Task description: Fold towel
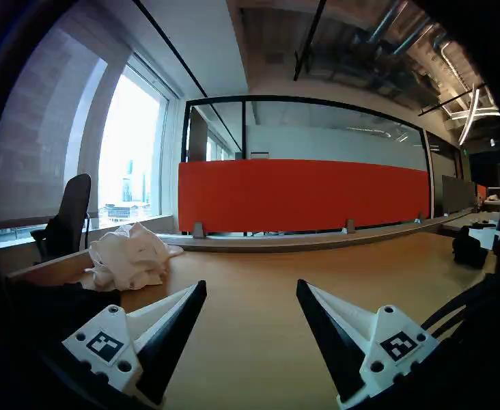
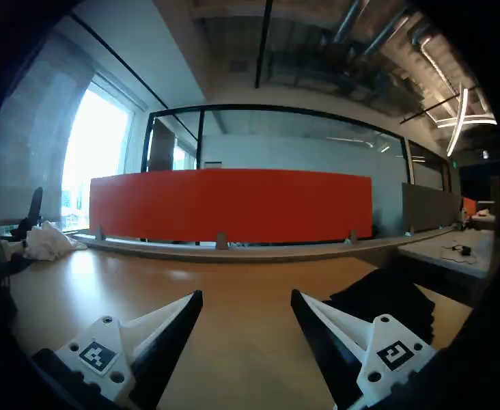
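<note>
**Above the light wooden worktop (image 1: 264,355): level pose, nothing gripped**

Left tongs (image 1: 251,283) and right tongs (image 2: 246,292) are held low and level, pointing at the orange partition panel (image 1: 304,195). Each pair stands apart and empty. A dark shape (image 1: 52,307) beside the left tongs is cut off and cannot be identified. The crumpled white cloth towel (image 1: 128,256) lies on the worktop, ahead-left of the left tongs and well apart from the right tongs.
</note>
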